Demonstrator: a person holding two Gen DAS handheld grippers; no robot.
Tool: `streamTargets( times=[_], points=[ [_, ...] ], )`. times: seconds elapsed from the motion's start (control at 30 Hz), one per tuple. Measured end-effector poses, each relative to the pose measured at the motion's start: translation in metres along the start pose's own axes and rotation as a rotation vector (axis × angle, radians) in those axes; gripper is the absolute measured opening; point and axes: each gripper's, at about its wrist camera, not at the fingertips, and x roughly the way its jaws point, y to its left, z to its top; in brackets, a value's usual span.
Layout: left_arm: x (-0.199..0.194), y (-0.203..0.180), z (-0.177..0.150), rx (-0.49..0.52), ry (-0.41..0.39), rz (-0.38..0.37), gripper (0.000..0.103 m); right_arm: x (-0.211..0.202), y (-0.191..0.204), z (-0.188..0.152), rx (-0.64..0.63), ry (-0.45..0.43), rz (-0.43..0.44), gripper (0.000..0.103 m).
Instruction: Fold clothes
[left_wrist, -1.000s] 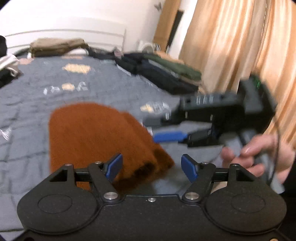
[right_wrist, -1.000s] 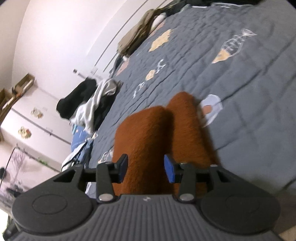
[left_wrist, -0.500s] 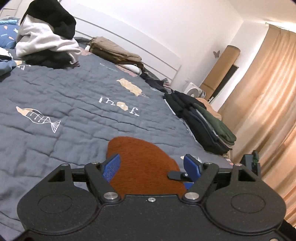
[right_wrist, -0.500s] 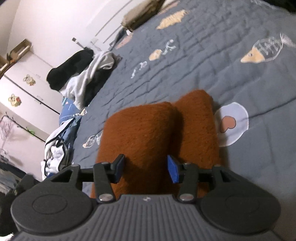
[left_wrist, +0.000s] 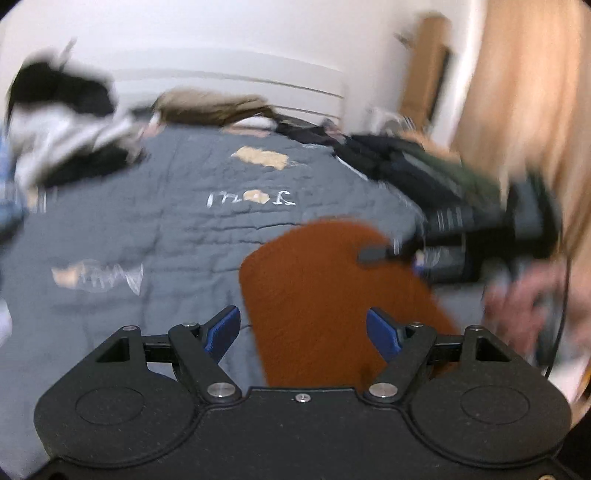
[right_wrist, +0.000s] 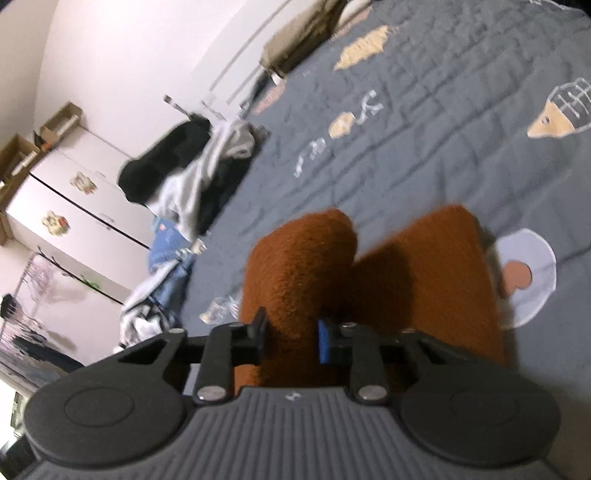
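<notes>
A rust-brown garment (right_wrist: 369, 280) lies folded on the grey bed (right_wrist: 443, 147). The right hand-held gripper (right_wrist: 291, 338) is closing, its pads pinching a raised fold of it. The left hand-held gripper (left_wrist: 304, 332) hovers above the garment, jaws apart.

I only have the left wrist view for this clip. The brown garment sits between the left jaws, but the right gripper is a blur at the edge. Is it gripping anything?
Observer: In the right wrist view the right gripper has a raised fold of the brown garment between its jaws, and they are closing on it.
Operator: Is the garment one flat layer?
Observer: No. From that side it shows two humps, the nearer one lifted and casting a shadow on the other.
Operator: What lies beyond it on the bed?
Observer: A round pale patch printed on the grey quilt, right beside the garment's far edge.
</notes>
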Motion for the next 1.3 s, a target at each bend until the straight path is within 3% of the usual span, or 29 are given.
streamTargets(
  times=[0.17,0.37,0.5,0.63,0.8,1.07,1.17,1.3],
  points=[
    [0.002,-0.021,-0.011,0.125,0.031,-0.016,0.074,-0.019,0.004,0.016,-0.081,-0.066,-0.073,0.022],
    [0.009,-0.038,-0.024,0.275,0.046,0.044,0.074,-0.009,-0.026,0.015,-0.055,0.005,-0.202,0.023],
    [0.012,-0.052,-0.032,0.373,0.059,0.031,0.074,-0.018,-0.025,0.014,-0.066,-0.009,-0.204,0.023],
    [0.018,-0.052,-0.034,0.371,0.078,0.027,0.074,-0.035,-0.010,0.015,-0.109,-0.060,-0.197,0.022],
    [0.023,-0.055,-0.038,0.408,0.084,0.033,0.074,-0.017,-0.026,0.008,-0.104,0.035,-0.298,0.025],
    [0.027,-0.067,-0.043,0.466,0.091,0.019,0.074,-0.040,-0.010,0.010,-0.194,-0.050,-0.367,0.032],
    [0.026,-0.068,-0.042,0.452,0.079,0.002,0.074,-0.056,-0.002,0.009,-0.195,-0.105,-0.323,0.032],
    [0.026,-0.064,-0.033,0.382,0.068,-0.039,0.074,-0.061,0.000,0.007,-0.143,-0.075,-0.098,0.032]
  ],
)
